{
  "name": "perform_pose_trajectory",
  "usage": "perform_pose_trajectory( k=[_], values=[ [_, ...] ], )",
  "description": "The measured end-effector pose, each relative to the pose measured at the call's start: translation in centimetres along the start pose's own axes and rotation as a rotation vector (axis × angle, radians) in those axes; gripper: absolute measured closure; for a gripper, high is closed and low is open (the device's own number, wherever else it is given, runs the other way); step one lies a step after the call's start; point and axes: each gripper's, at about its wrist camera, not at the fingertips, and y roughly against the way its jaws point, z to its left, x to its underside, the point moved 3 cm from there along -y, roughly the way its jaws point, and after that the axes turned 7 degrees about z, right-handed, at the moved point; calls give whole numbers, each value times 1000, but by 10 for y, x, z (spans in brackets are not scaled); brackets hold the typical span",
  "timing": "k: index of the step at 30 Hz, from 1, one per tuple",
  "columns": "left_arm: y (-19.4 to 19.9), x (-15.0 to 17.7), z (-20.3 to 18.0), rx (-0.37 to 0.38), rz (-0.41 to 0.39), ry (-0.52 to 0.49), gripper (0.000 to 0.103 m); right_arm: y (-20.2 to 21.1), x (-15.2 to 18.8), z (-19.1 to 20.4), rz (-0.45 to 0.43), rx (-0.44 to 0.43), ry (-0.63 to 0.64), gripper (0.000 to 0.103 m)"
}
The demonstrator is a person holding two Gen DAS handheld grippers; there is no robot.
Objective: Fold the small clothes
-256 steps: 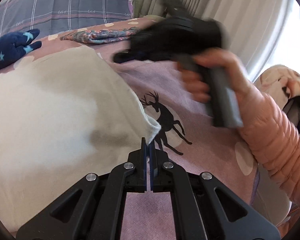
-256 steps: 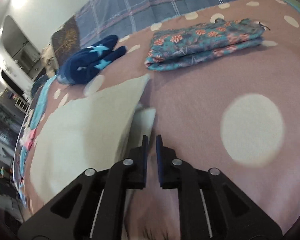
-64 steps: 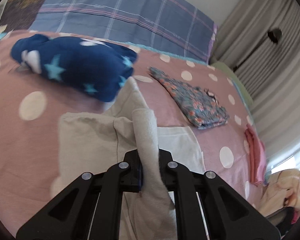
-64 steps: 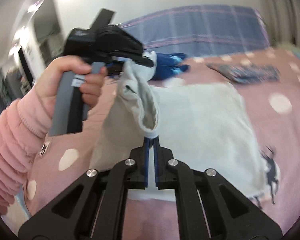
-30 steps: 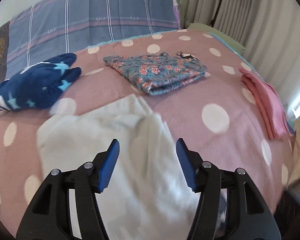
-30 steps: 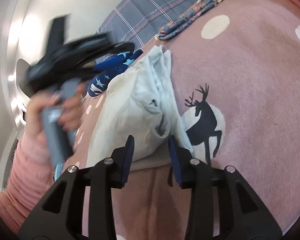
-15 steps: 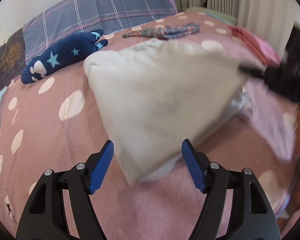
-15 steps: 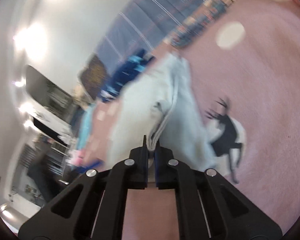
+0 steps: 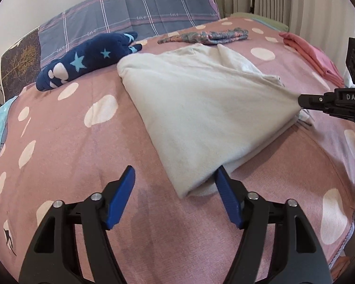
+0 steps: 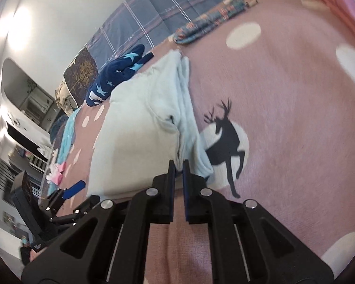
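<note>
A cream folded garment (image 9: pixel 201 108) lies on the pink dotted bedspread (image 9: pixel 82 165). My left gripper (image 9: pixel 175 189) is open and empty, its blue pads on either side of the garment's near corner. My right gripper (image 10: pixel 178 165) is shut on the garment's (image 10: pixel 135 137) edge, pinching a thin fold. In the left wrist view the right gripper (image 9: pixel 303 101) shows at the far right, holding the garment's right corner taut.
A navy star-patterned plush piece (image 9: pixel 87 56) lies behind the garment. A folded floral cloth (image 9: pixel 208 35) and a folded pink cloth (image 9: pixel 312 54) lie further back and right. A plaid pillow (image 9: pixel 135 26) stands at the headboard. A black deer print (image 10: pixel 224 137) marks the bedspread.
Both grippers let go about a second ago. The right gripper has since shut on the garment's edge. The left stays open and has moved in towards the garment's near corner.
</note>
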Motion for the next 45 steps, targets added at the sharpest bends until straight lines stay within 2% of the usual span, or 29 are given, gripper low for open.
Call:
perform_pose_trajectory(
  k=[2, 3, 5, 6, 11, 13, 15, 17, 18, 20, 21, 22, 23, 24, 26, 27, 28, 29, 30, 32, 34, 37, 38, 40, 41, 42, 43, 45],
  values=[
    [-1, 2, 0, 37, 8, 17, 63, 3, -2, 2, -9, 28, 17, 84],
    [-1, 4, -1, 56, 11, 21, 82, 2, -3, 0, -4, 42, 19, 82],
    [2, 7, -4, 61, 6, 10, 96, 2, -3, -4, 6, 63, 16, 81],
    [5, 9, -5, 51, 3, -4, 98, 4, -3, -7, 8, 68, 16, 81],
    [25, 14, 0, 71, 20, -25, 98, 16, -19, 3, 6, 103, 90, 81],
    [36, 4, 1, 87, -19, -34, 98, 18, -30, 13, 8, 111, 140, 81],
    [40, -11, -1, 130, -72, -30, 98, 13, -47, 28, 11, 100, 201, 81],
    [32, -20, -6, 188, -83, -28, 98, 2, -60, 41, 12, 69, 229, 81],
    [20, -22, -9, 206, -62, -26, 98, -5, -65, 47, 22, 39, 237, 81],
    [-10, -15, -13, 179, 37, -25, 98, -28, -68, 51, 80, -11, 248, 83],
    [-24, -7, -13, 172, 72, -18, 97, -43, -67, 46, 113, 57, 244, 83],
    [-22, -1, -11, 190, 32, -11, 97, -53, -65, 38, 131, 148, 233, 93],
    [-19, 0, -10, 201, 36, -14, 98, -64, -62, 24, 143, 221, 219, 95],
    [-14, 2, -8, 214, 40, -15, 98, -65, -60, 17, 131, 191, 218, 95],
    [-9, 4, -6, 230, 55, -16, 97, -58, -60, 18, 133, 206, 234, 95],
    [-6, 2, -5, 231, 62, -18, 97, -54, -61, 21, 133, 229, 233, 93],
    [-4, -1, -5, 238, 64, -16, 96, -50, -64, 24, 126, 248, 237, 86],
    [-2, -4, -3, 244, 58, -13, 92, -45, -69, 32, 100, 254, 260, 86],
    [1, -13, -2, 246, 34, -6, 82, -39, -77, 41, 73, 241, 294, 86],
    [3, -26, 1, 229, -21, 9, 74, -37, -91, 52, 41, 227, 333, 82],
    [-2, -38, 2, 228, -50, 32, 72, -41, -108, 59, 26, 204, 347, 81],
    [-32, -38, 1, 212, 24, 70, 72, -69, -134, 56, 66, 119, 305, 81],
    [-38, -34, 0, 208, 25, 69, 72, -76, -137, 51, 90, 108, 290, 81],
    [-34, -27, -4, 206, -8, 43, 70, -100, -141, 31, 149, 207, 242, 78],
    [-32, -25, -5, 217, -10, 38, 66, -109, -139, 15, 165, 297, 220, 74],
    [-30, -23, -4, 231, -9, 40, 65, -113, -138, 5, 158, 287, 204, 74],
    [-29, -21, -1, 243, -4, 49, 65, -109, -138, 0, 145, 241, 191, 74],
    [-25, -20, 6, 268, 5, 65, 65, -101, -141, 1, 123, 254, 182, 72]
  ],
)
